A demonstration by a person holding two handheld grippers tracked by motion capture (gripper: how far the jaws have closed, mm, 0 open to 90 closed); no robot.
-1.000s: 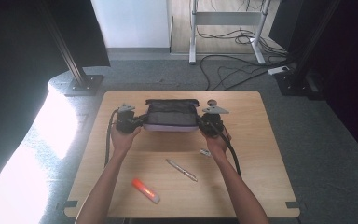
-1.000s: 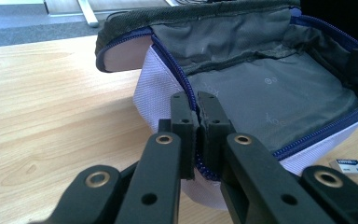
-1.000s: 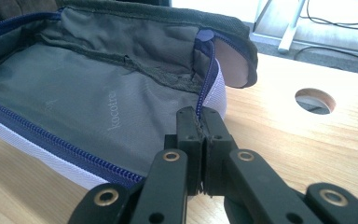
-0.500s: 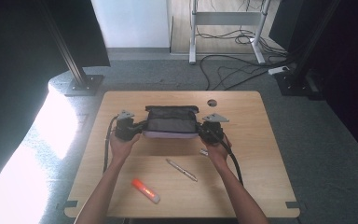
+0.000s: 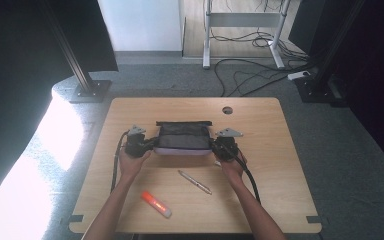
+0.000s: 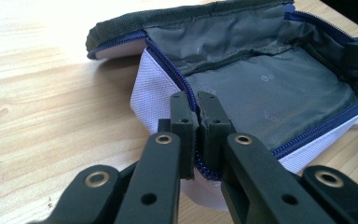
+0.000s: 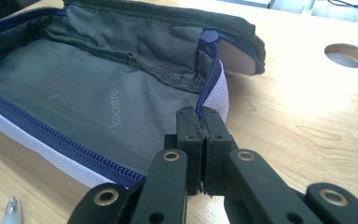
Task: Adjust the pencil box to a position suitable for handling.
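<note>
Pouch (image 7: pixel 98 98) lining reads "kocotre" (grey fabric), each hand-held gripper (image 6: pixel 193 105) (image 7: pixel 196 116) clamped on its zipper edge

A light wooden table (image 5: pixel 280 200) with a round cable hole (image 5: pixel 227 110) near its far edge carries a slim silver pen (image 5: pixel 195 182), lying slantwise near the middle of the near half. An orange and white marker (image 5: pixel 156 204) lies left of the pen, closer to the near edge, well apart from it. Beyond the table, black cables (image 5: pixel 250 75) sprawl over grey carpet (image 5: pixel 340 150) around a white metal frame (image 5: pixel 242 22).
</note>
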